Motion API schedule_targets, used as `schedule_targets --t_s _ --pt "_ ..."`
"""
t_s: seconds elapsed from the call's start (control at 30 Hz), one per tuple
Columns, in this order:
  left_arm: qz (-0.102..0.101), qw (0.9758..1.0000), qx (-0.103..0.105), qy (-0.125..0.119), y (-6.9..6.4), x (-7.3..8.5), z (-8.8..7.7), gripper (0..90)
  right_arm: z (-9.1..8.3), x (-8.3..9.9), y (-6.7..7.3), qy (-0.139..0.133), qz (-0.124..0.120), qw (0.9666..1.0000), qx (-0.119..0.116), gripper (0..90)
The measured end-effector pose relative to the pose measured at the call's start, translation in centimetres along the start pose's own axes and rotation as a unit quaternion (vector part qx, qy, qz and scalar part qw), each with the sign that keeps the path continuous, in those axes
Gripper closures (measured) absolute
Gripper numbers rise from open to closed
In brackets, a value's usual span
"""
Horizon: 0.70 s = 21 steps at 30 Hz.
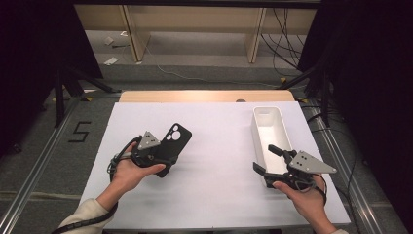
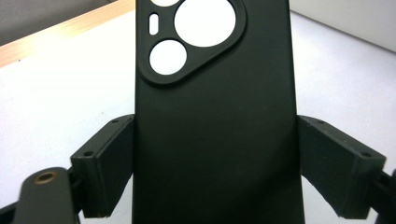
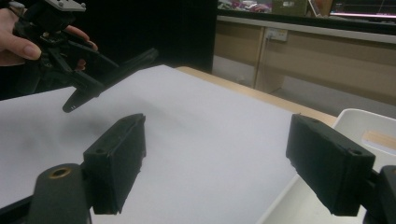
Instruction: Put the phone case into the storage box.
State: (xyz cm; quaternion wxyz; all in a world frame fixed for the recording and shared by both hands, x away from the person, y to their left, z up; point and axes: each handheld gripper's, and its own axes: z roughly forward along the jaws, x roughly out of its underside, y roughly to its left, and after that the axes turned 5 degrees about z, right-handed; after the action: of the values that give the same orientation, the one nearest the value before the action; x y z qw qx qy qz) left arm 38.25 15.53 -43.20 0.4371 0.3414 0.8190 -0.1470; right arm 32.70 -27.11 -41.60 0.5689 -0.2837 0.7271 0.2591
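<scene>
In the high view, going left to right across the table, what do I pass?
left gripper → black phone case held in it → white tray → right gripper, jaws open with nothing between them

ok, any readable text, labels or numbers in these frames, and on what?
"5": black mark on the floor left of the table.
Phone case: no wording shows on it.
Papers on the floor beyond the table: too small to read.
Screen in the right gripper view: too blurred to read.

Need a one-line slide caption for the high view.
Left gripper holds a black phone case above the white table; right gripper open beside white bin.
</scene>
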Motion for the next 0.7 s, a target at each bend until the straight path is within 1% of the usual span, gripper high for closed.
schedule_targets --t_s 0.13,0.37,0.7 --pt "0.001 1.0000 0.001 -0.007 -0.3 -0.1 0.0 15.3 0.3 -0.1 0.2 0.000 0.000 1.0000 -0.001 21.1" --pt "0.004 1.0000 0.002 -0.009 -0.7 -0.3 0.0 15.3 1.0 -0.4 0.5 -0.004 -0.003 1.0000 -0.003 21.3" --pt "0.008 0.9998 0.005 -0.015 -1.3 -0.6 0.0 15.4 2.0 -0.7 1.0 -0.002 -0.002 1.0000 -0.006 21.2"
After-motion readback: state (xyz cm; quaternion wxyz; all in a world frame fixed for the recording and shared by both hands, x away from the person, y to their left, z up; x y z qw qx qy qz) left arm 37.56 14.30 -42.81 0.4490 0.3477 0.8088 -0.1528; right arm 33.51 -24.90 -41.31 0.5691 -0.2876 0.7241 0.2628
